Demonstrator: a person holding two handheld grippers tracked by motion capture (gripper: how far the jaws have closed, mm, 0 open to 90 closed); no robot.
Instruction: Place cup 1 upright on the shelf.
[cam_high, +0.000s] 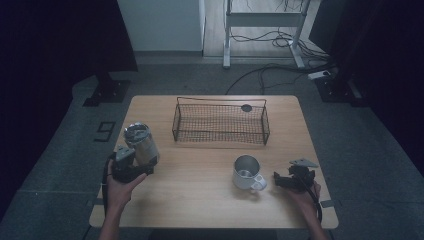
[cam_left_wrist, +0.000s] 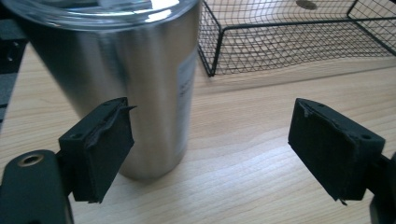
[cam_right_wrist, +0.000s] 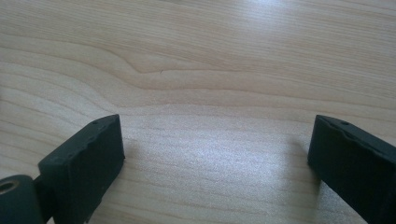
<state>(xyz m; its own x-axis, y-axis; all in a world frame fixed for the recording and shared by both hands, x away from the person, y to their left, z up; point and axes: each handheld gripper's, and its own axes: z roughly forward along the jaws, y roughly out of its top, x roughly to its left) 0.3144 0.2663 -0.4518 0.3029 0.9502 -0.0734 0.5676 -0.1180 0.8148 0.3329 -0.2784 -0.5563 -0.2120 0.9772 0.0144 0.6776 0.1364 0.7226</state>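
Tumbler (cam_left_wrist: 135, 88) on desk (cam_high: 200, 170), beside my wide left fingers (cam_left_wrist: 100, 149), ungrasped. Right fingers (cam_right_wrist: 84, 163) wide, empty. Basket (cam_high: 220, 122) unfilled; mug (cam_high: 247, 172) untouched.

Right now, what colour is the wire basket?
Black; the basket shows best in the left gripper view.

The tumbler (cam_high: 141, 144) stands just beside the left tongs (cam_high: 131, 170); the mug (cam_high: 247, 173) near the right tongs (cam_high: 290, 179); the basket (cam_high: 220, 123) behind both.
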